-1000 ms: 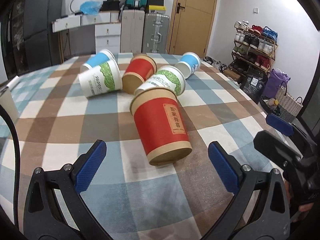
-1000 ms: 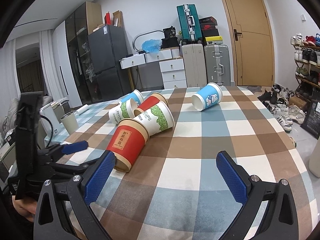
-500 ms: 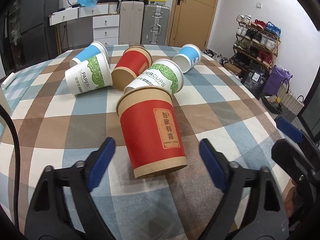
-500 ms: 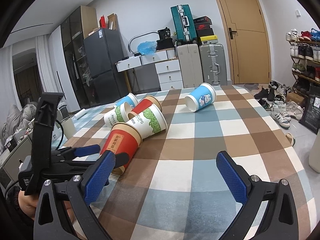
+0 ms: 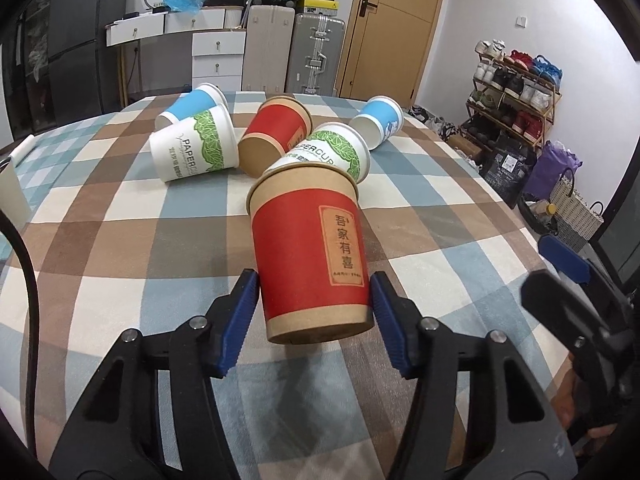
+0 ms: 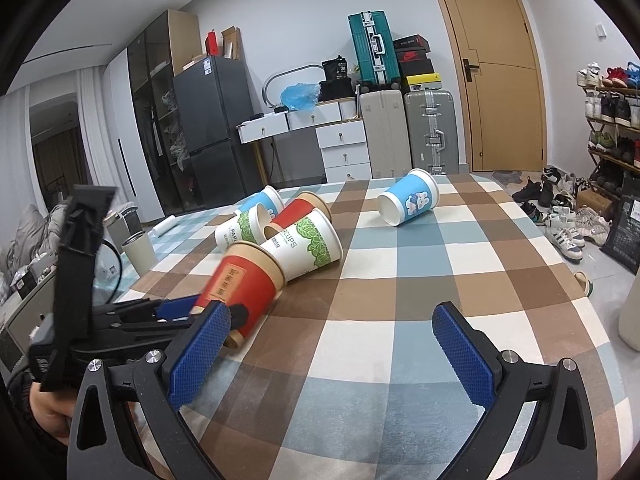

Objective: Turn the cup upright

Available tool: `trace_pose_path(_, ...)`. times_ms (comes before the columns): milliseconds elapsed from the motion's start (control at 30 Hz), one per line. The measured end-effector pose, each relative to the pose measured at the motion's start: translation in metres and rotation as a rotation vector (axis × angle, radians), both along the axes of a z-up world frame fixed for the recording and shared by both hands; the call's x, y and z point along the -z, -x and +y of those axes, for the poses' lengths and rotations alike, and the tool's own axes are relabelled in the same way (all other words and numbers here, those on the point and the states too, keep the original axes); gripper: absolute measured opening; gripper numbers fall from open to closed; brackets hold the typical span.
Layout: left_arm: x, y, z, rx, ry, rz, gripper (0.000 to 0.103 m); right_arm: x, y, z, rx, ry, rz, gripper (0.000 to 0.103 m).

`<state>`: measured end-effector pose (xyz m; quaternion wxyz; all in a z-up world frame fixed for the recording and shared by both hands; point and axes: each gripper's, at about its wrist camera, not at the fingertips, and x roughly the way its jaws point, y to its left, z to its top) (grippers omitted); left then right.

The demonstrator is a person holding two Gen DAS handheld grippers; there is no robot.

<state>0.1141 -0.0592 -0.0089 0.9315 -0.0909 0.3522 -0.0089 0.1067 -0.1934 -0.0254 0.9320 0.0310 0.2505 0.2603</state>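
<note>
A red paper cup [image 5: 310, 252] with a kraft band and a printed label lies on its side on the checked tablecloth, base toward me. My left gripper [image 5: 314, 308] has closed its blue pads on both sides of the cup near the base. The same cup shows in the right wrist view [image 6: 244, 288], with the left gripper [image 6: 180, 310] around its lower end. My right gripper [image 6: 328, 356] is open and empty above the cloth, to the right of the cup.
Several more cups lie on their sides behind: a white-green cup [image 5: 192, 150], a red cup [image 5: 274, 134], another white-green cup [image 5: 332, 152], and blue cups [image 5: 378, 120] [image 5: 192, 102]. The table's right edge [image 6: 568, 264] drops to a floor with shoes.
My left gripper moved forward to the nearest red cup and closed its pads from wide open onto its sides. The right gripper stayed open and roughly in place.
</note>
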Motion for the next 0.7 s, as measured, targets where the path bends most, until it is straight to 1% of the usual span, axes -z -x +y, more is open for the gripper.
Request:
trace_pose_path(300, -0.014, 0.050, 0.018, -0.052, -0.005, -0.055, 0.055, 0.000, 0.013, 0.013, -0.051, 0.019, -0.033, 0.103)
trace_pose_path(467, -0.020, 0.079, 0.026, -0.076, -0.001, -0.067, 0.055, 0.001, 0.022, 0.020, -0.093, 0.022, -0.046, 0.103)
trace_pose_path(700, -0.026, 0.114, 0.028, -0.088, 0.007, -0.081, 0.055, 0.002, 0.034, 0.024, -0.115, 0.043, -0.059, 0.103)
